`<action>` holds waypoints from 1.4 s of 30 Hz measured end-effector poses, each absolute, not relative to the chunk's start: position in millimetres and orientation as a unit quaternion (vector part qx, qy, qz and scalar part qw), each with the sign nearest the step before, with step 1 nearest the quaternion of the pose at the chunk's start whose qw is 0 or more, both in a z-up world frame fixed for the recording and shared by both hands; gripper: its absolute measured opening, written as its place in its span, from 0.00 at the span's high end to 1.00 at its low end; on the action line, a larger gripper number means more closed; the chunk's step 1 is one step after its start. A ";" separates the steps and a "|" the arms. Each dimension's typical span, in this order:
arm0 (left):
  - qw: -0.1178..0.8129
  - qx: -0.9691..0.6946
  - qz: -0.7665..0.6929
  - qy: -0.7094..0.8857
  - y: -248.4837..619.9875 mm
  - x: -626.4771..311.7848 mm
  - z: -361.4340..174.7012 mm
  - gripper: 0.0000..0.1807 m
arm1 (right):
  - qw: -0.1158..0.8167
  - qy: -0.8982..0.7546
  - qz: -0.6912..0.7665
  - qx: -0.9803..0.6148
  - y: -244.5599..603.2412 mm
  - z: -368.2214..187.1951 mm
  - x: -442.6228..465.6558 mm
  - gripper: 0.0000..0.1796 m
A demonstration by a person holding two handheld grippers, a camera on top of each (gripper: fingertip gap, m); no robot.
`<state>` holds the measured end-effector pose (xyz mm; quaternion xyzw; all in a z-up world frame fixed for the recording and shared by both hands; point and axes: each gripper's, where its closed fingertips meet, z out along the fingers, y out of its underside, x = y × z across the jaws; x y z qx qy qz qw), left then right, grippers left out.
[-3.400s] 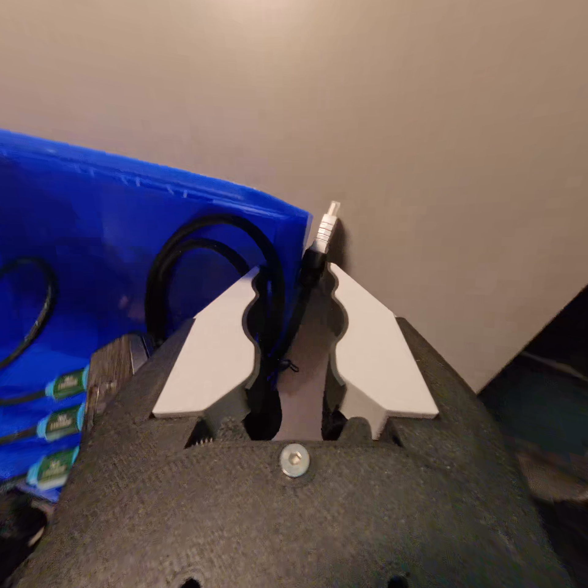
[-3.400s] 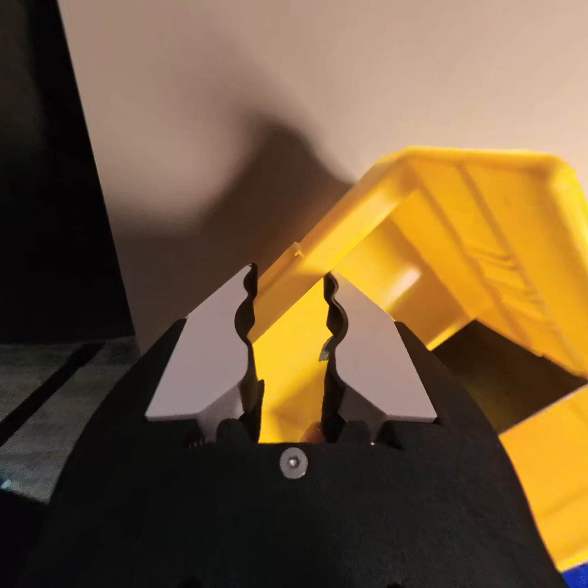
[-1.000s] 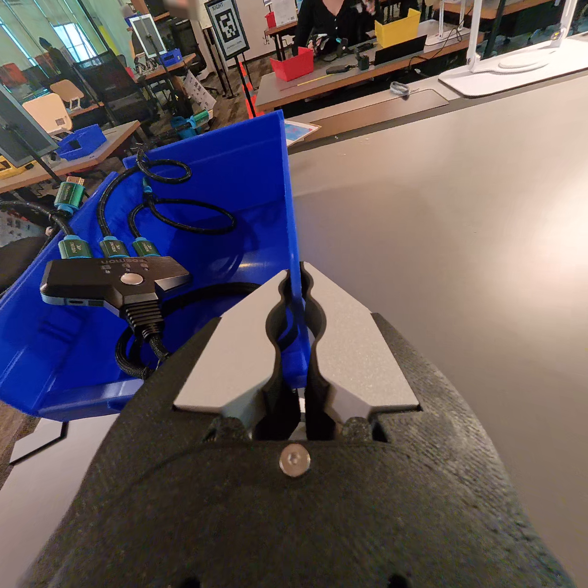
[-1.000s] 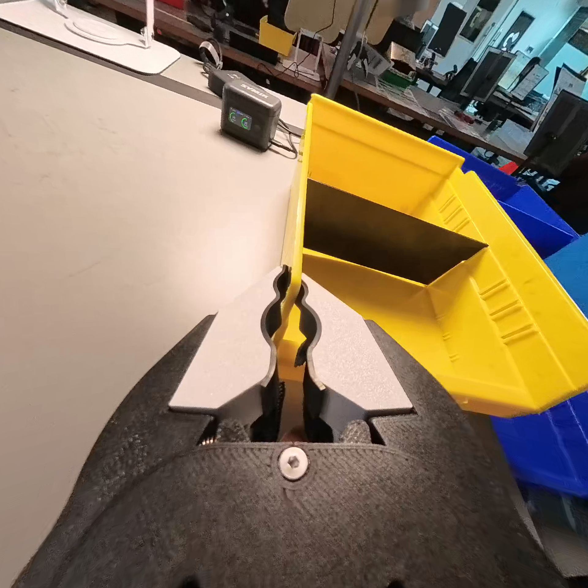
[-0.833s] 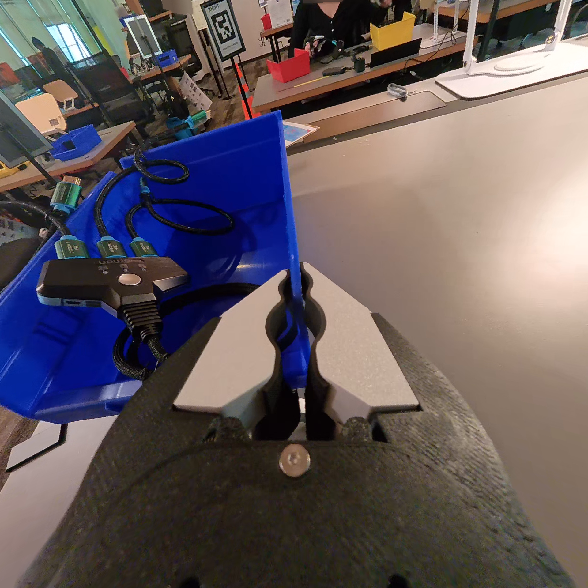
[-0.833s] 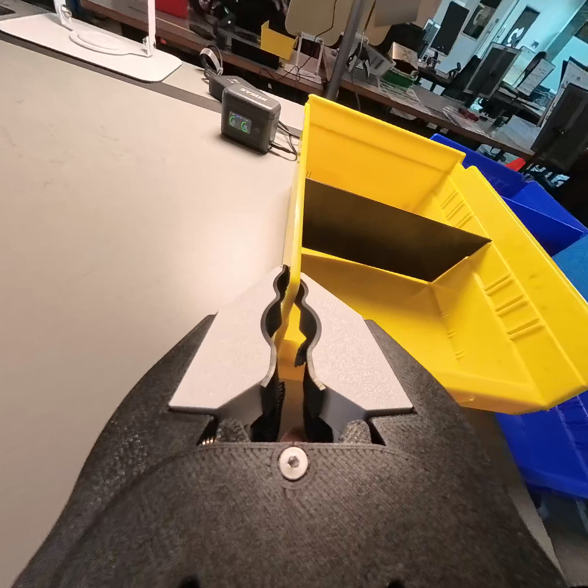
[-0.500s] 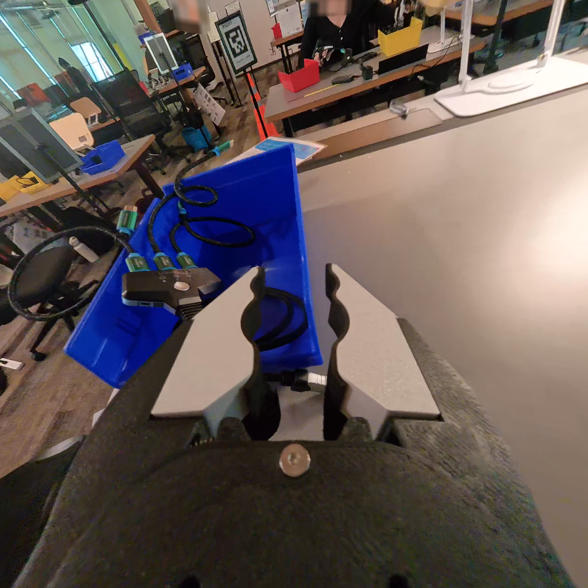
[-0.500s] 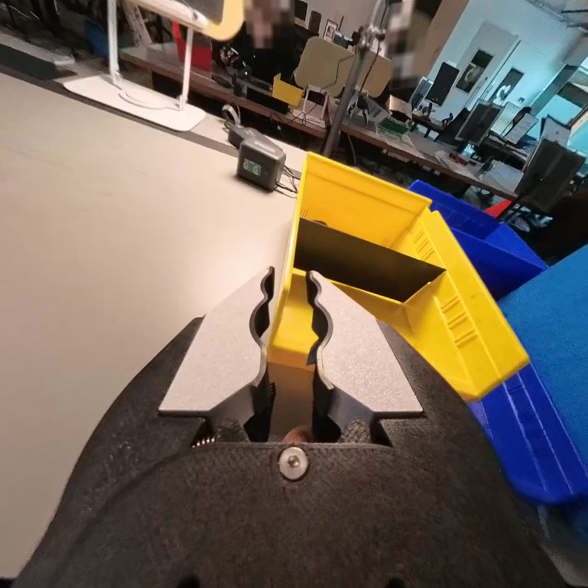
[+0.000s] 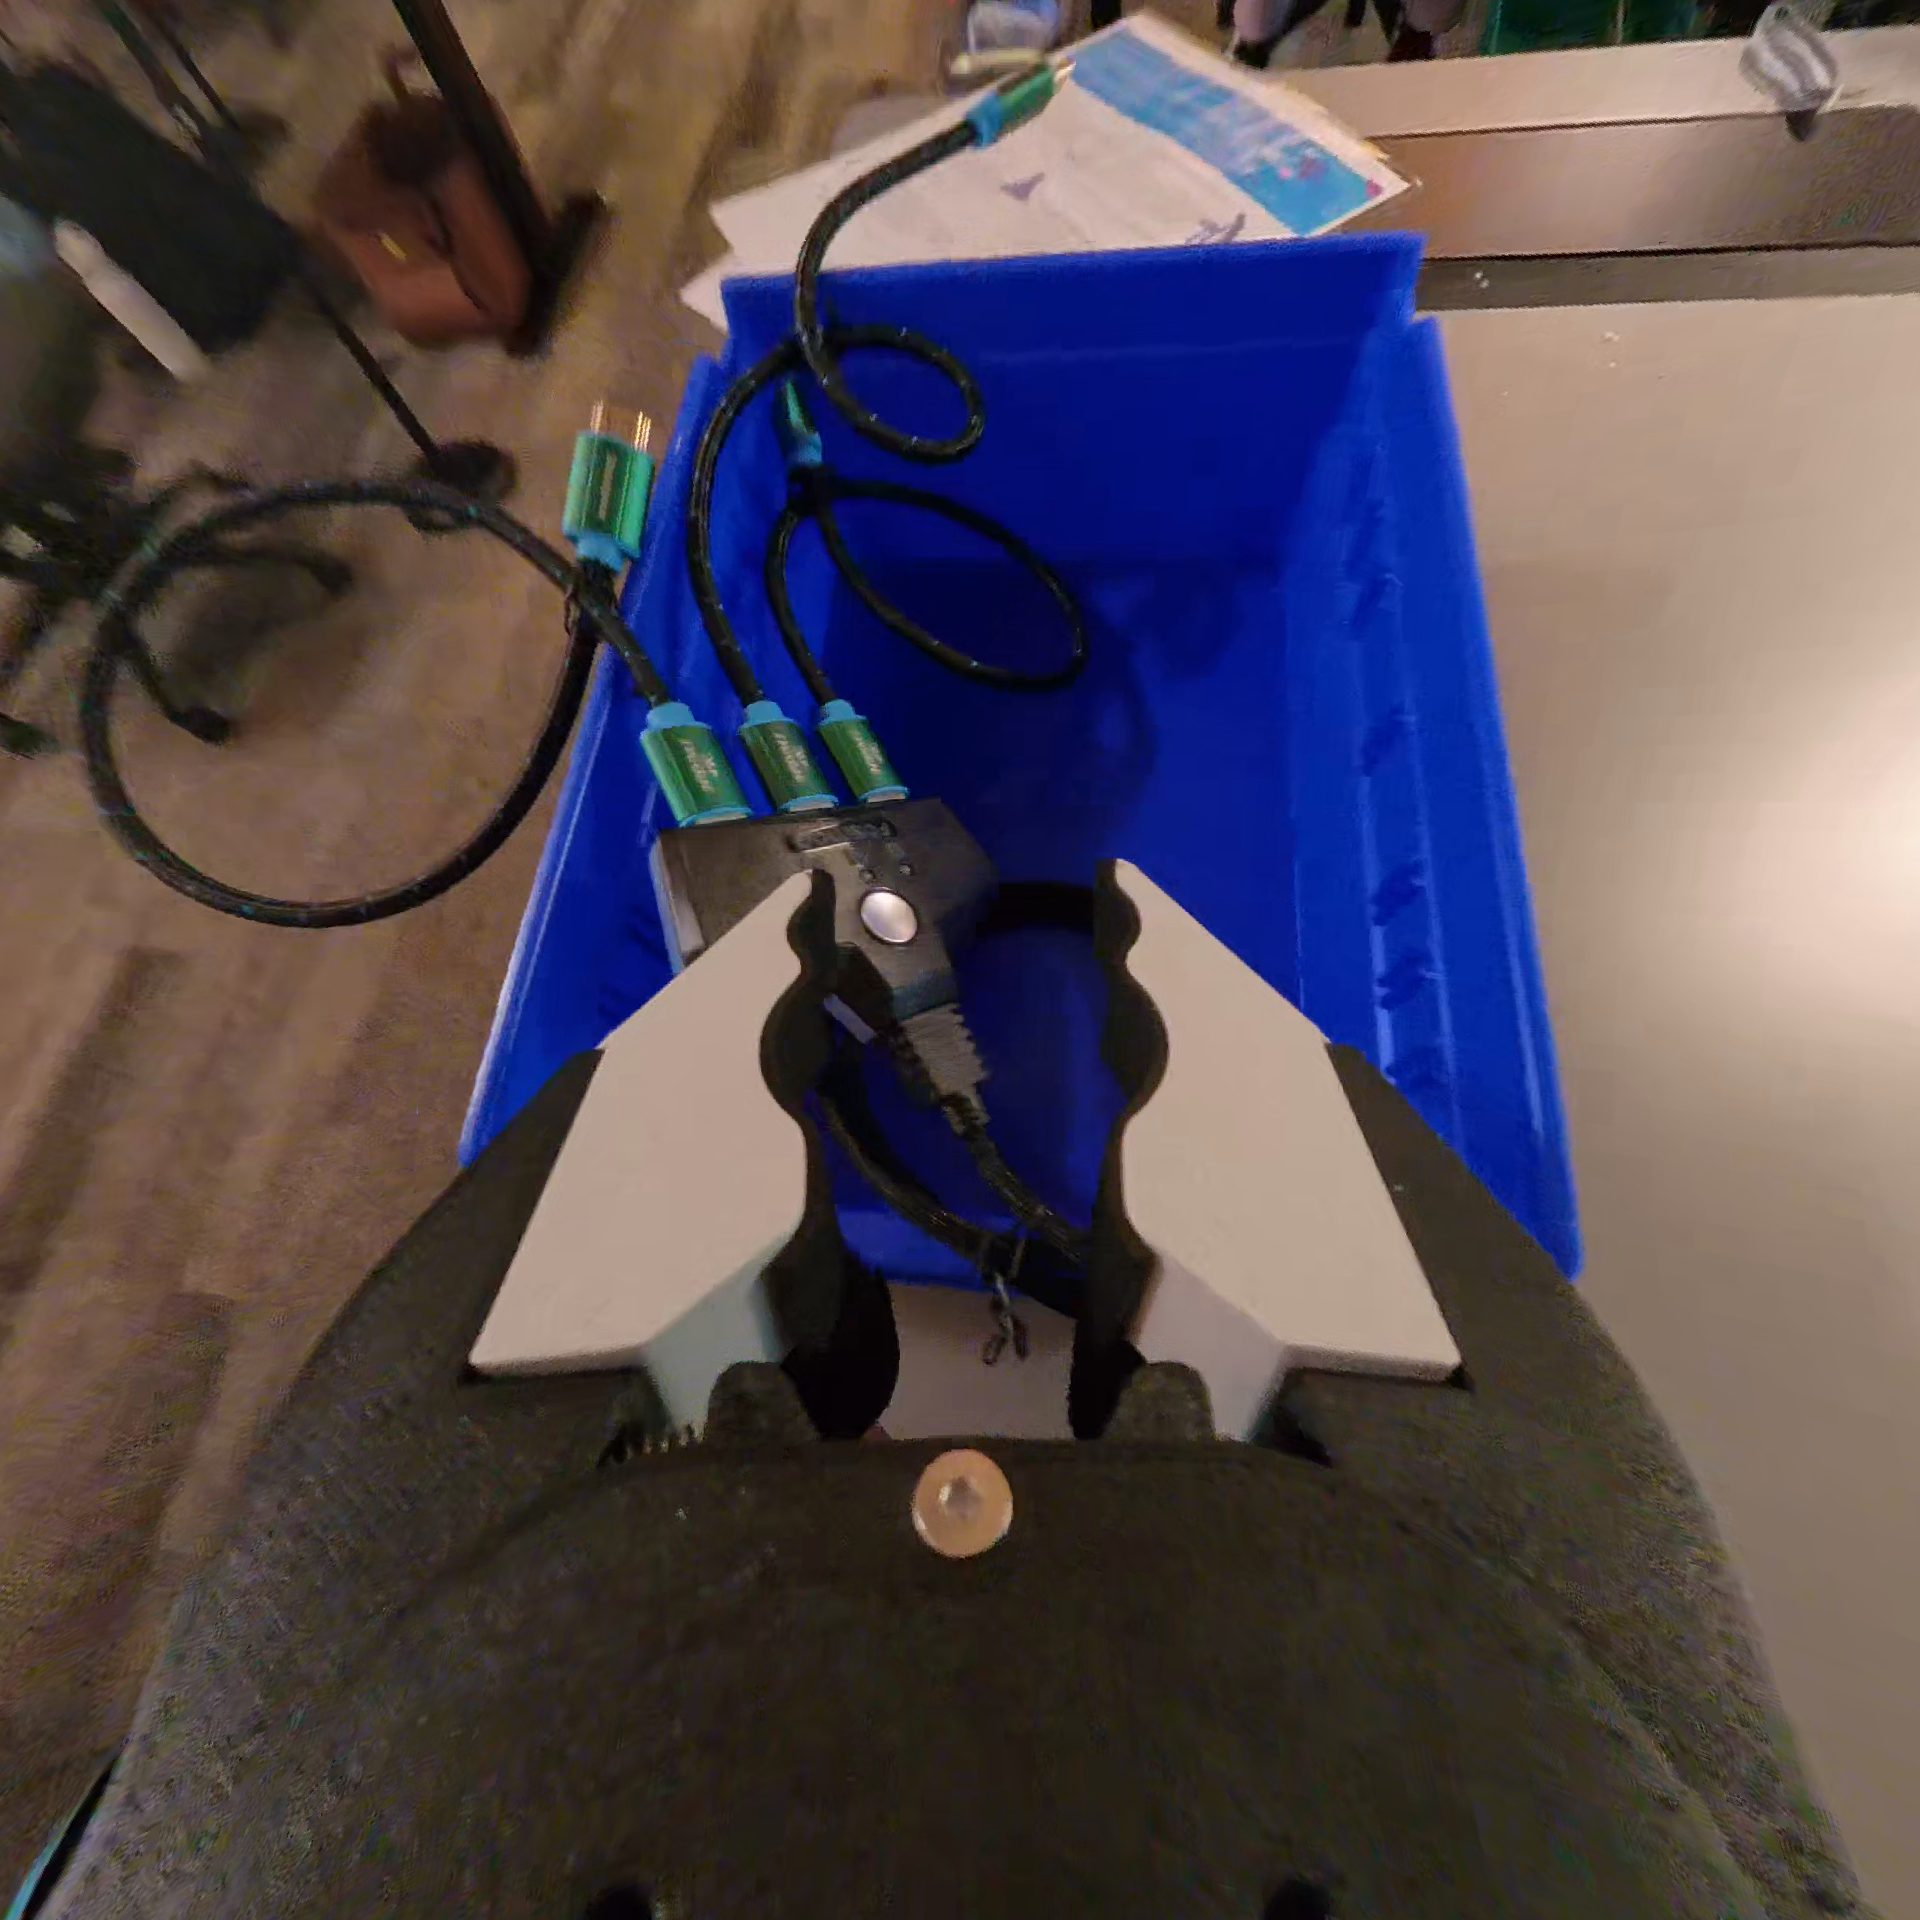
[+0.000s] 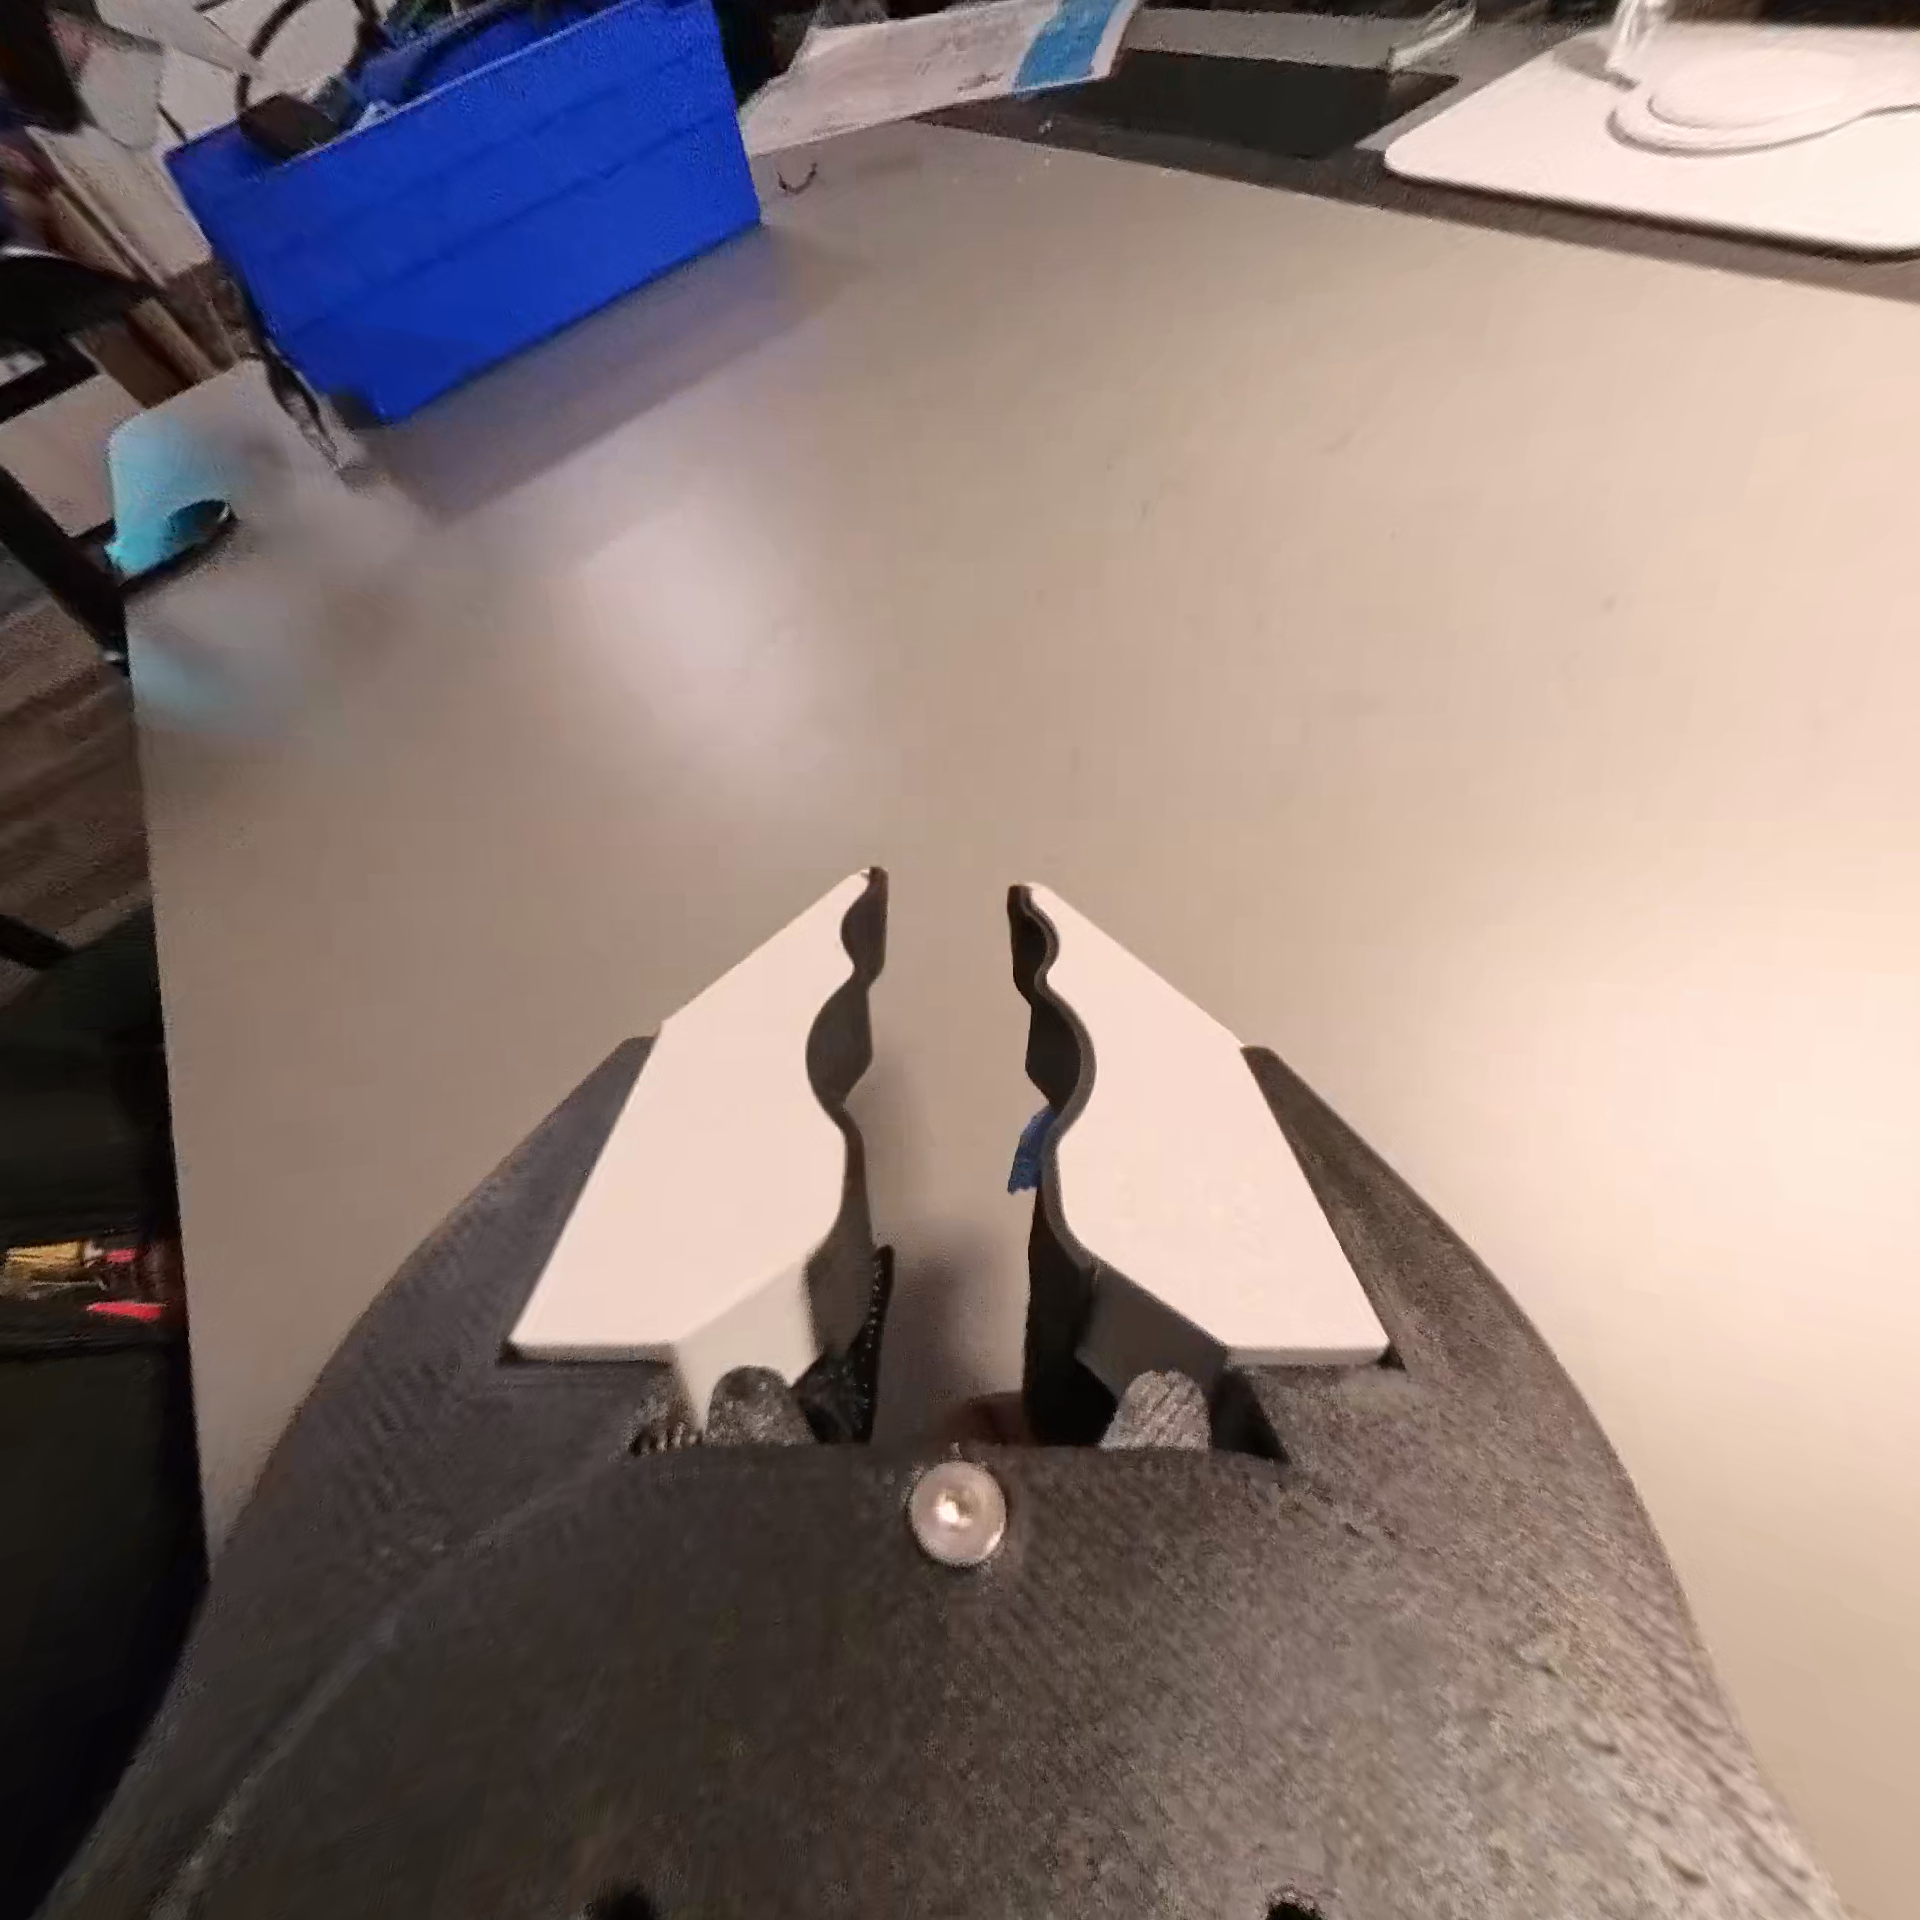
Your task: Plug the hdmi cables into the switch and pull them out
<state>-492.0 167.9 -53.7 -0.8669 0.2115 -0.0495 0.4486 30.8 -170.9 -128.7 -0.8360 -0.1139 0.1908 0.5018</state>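
Floor side: left of the blue bin (image 9: 1195, 436) the table ends and brown floor shows; one braided HDMI cable (image 9: 343, 894) loops out over the bin's left wall into that open space, its free green plug (image 9: 606, 488) standing just outside the wall.
Blue bin: it sits at the table's left edge, its near wall just in front of the left gripper's body, its right wall bordering bare grey table (image 9: 1714, 727).
Switch: the black HDMI switch (image 9: 831, 883) lies inside the bin against the left wall, with three green plugs (image 9: 774, 764) seated side by side in its far edge.
Left gripper (image 9: 961, 894): fingers spread wide over the bin and holding nothing; the switch's round button sits just right of the left fingertip (image 9: 800, 904), and its ribbed tail cable (image 9: 956, 1081) runs back through the gap between the fingers.
Far edge: a printed sheet (image 9: 1091, 177) lies beyond the bin, with another green plug (image 9: 1023, 94) over it.
Right gripper (image 10: 945, 883): fingers narrowly parted and empty, above open table with clear room all around; the bin (image 10: 468, 197) lies well apart at the far left corner.
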 end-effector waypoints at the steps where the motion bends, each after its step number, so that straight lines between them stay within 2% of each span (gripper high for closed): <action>1: 0.432 -0.877 -0.066 0.201 174.4 -497.3 -57.8 0.72 | 0.496 -0.119 0.197 -0.837 -169.4 -130.1 28.3 0.87; 3: 0.384 -0.903 -0.075 0.178 181.5 -509.8 -72.2 0.69 | 0.488 -0.125 0.204 -0.839 -169.8 -132.1 25.7 0.87; 4: 0.374 -0.907 -0.079 0.174 183.5 -512.4 -75.3 0.73 | 0.492 -0.124 0.207 -0.837 -170.0 -130.5 26.3 0.87; 7: 0.387 -0.905 -0.101 0.147 186.5 -515.1 -69.6 0.72 | 0.502 -0.107 0.222 -0.829 -170.9 -125.5 30.6 0.88; 9: 0.411 -0.900 -0.075 0.125 187.0 -528.1 -60.5 0.66 | 0.504 -0.094 0.237 -0.825 -170.7 -123.8 33.3 0.88; 11: 0.427 -0.897 -0.050 0.102 187.0 -543.0 -57.0 0.66 | 0.499 -0.088 0.252 -0.824 -170.5 -124.0 33.6 0.89; 16: 0.357 -0.912 -0.180 0.089 189.7 -526.6 -97.6 0.66 | 0.488 -0.100 0.279 -0.821 -171.2 -124.1 26.9 0.92; 19: 0.332 -0.911 -0.223 0.104 187.9 -516.8 -96.6 0.64 | 0.489 -0.106 0.286 -0.817 -172.7 -122.8 24.7 0.93; 27: 0.288 -0.925 -0.234 0.079 201.4 -516.8 -111.8 0.66 | 0.499 -0.110 0.286 -0.811 -174.4 -119.0 24.2 0.93; 30: 0.280 -0.929 -0.227 0.082 205.9 -515.8 -115.3 0.75 | 0.499 -0.117 0.282 -0.811 -175.2 -119.1 22.4 0.93; 33: 0.321 -0.904 -0.272 0.076 210.5 -507.9 -93.1 0.86 | 0.502 -0.115 0.284 -0.809 -175.5 -118.1 22.8 0.93; 38: 0.382 -0.847 -0.360 0.087 202.7 -490.9 -38.7 0.87 | 0.512 -0.084 0.308 -0.798 -174.2 -112.8 31.2 0.93; 42: 0.455 -0.802 -0.374 0.104 192.1 -488.2 18.1 0.88 | 0.522 -0.067 0.328 -0.785 -174.6 -107.4 36.3 0.93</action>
